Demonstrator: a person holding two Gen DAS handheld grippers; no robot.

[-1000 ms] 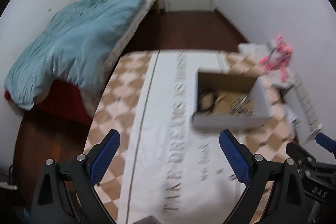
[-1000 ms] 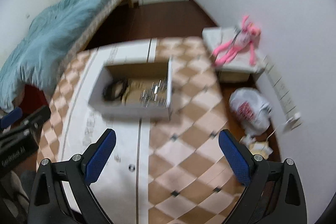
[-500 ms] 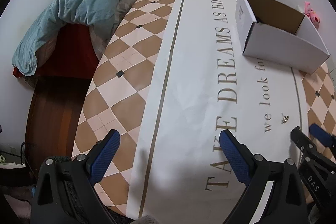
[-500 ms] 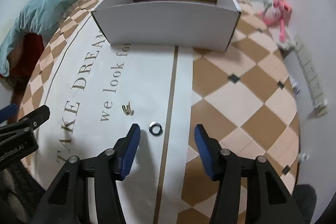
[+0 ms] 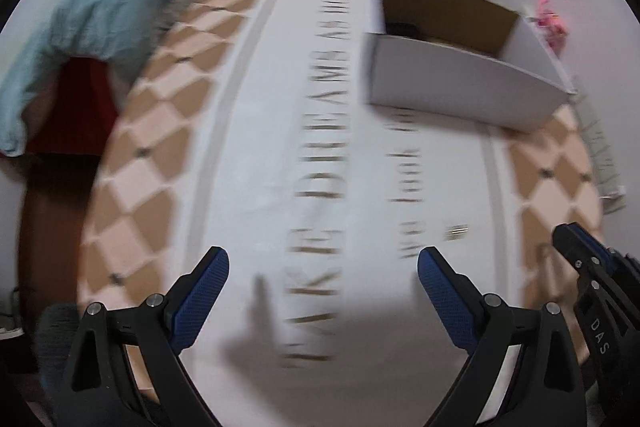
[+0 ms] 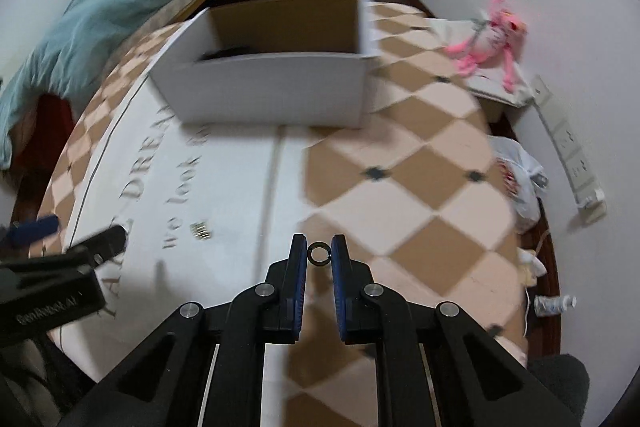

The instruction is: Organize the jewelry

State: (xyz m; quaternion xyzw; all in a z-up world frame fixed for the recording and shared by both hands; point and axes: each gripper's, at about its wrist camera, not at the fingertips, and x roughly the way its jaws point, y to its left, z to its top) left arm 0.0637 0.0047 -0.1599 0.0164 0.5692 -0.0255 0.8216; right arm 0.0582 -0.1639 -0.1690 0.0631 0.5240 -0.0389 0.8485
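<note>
Closing just now: right tongs [image 6: 319,251], drawn in from a wide spread to a narrow gap, blue pads at either side of a small dark ring [image 6: 319,253], pinching it at the tips. Lower over the bench [image 6: 400,195] than a moment ago, lettering on the white runner [image 5: 280,147] larger. Left tongs [image 5: 322,269] spread wide, nothing between the pads, hanging above the runner's words. From the right tongs at 10 o'clock, a small metallic jewelry piece [image 6: 200,229] lying on the runner, well apart from the ring, between the two tongs. At 12 o'clock, an open white box [image 6: 276,87] standing on the bench, something dark inside, blurred. Beyond, at 10 o'clock, a bed with a teal blanket [image 6: 120,27]; at 2 o'clock, a pink plush toy [image 6: 490,39] against the wall.
</note>
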